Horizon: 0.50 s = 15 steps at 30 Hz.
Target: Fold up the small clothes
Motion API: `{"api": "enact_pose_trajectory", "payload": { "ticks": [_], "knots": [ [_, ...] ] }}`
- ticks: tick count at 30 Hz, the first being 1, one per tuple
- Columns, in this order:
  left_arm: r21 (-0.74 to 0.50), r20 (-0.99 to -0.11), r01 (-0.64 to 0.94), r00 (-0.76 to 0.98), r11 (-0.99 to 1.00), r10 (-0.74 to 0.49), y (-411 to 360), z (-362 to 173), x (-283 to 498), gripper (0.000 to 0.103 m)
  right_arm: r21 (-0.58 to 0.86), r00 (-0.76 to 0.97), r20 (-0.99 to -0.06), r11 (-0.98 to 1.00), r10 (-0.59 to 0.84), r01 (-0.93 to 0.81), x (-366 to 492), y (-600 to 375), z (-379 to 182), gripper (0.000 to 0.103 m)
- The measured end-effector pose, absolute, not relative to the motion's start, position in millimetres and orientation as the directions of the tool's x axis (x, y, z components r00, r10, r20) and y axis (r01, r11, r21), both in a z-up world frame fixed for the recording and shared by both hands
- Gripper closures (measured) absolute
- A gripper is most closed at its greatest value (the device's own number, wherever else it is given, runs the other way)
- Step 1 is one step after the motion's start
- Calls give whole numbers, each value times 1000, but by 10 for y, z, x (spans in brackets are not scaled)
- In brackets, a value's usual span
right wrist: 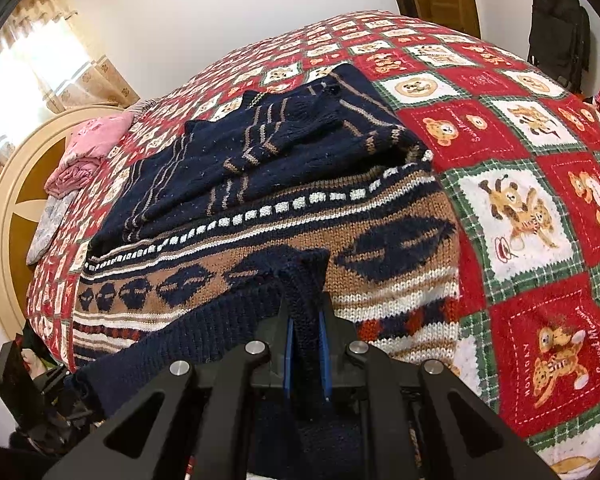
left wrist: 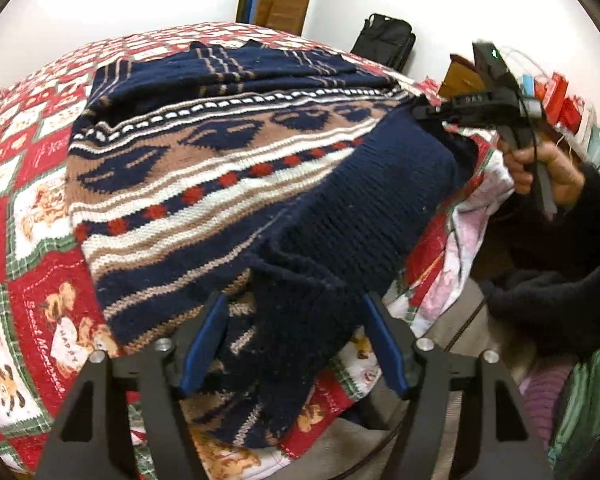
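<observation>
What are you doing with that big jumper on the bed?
A person is folding a knitted sweater on a bed with a red teddy-bear quilt, using tongs in each hand. The right tongs are shut on the navy ribbed hem, lifting it over the patterned part. The left tongs are open around the sweater's near corner, not pinching it. The sleeves already lie folded across the top.
</observation>
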<state>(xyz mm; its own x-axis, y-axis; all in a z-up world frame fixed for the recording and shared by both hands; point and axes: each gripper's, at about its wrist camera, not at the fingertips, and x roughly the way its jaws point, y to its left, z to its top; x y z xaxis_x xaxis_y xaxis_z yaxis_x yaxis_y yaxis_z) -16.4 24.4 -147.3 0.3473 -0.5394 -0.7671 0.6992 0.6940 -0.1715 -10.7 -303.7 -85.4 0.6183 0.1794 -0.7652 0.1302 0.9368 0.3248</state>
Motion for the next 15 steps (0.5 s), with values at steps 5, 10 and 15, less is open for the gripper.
{"api": "enact_pose_trajectory", "payload": {
  "ticks": [5, 10, 15],
  "knots": [
    [-111, -769, 705, 386, 701, -509, 231, -1483, -166, 51, 326, 611, -771, 935, 179, 137, -111, -3030, -906, 92],
    [-242, -753, 672, 325, 700, -572, 414, -1515, -94, 87, 330, 612, -770, 933, 181, 140, -107, -3033, -940, 92],
    [-327, -723, 615, 327, 718, -609, 490, -1451, 3, 90, 302, 623, -767, 943, 152, 142, -149, -2990, -911, 92]
  ]
}}
